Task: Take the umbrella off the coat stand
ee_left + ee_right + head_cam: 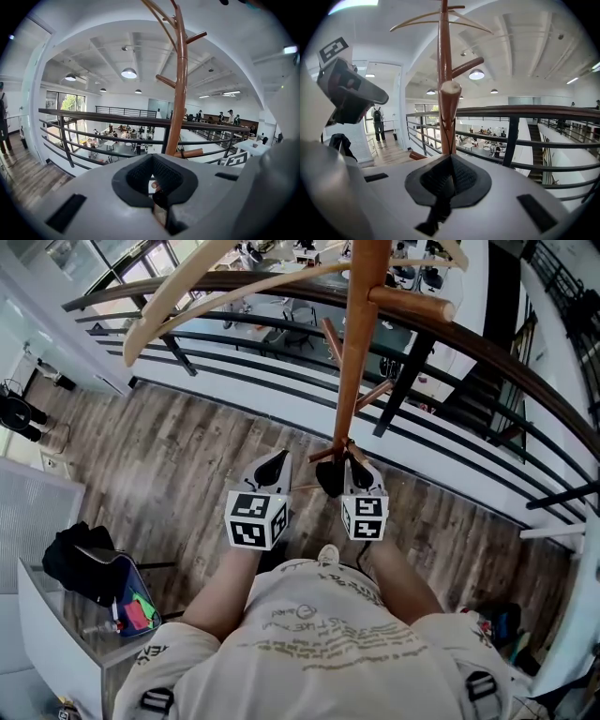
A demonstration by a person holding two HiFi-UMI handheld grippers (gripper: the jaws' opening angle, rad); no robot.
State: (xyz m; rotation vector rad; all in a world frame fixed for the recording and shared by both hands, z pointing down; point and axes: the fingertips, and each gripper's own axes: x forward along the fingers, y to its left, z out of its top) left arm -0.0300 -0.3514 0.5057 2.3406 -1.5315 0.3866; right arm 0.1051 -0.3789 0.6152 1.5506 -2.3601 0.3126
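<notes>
The brown wooden coat stand [354,352] rises in front of me, against the railing. A black folded umbrella [329,480] hangs low on it from a thin strap [451,133] looped over a short peg [450,91]. My right gripper [349,456] is right at the pole's foot, beside the umbrella. Its jaws are shut, with the strap running into their tips [450,156]. My left gripper [278,457] hovers a little left of the pole with its jaws together and nothing in them. In the left gripper view the pole [177,108] stands just beyond the tips [152,157].
A dark curved railing [506,362] with an atrium below runs right behind the stand. Long pale wooden arms [187,296] spread from the stand's top. A black bag [89,563] lies on a table at lower left. A person with a backpack [377,123] stands far off.
</notes>
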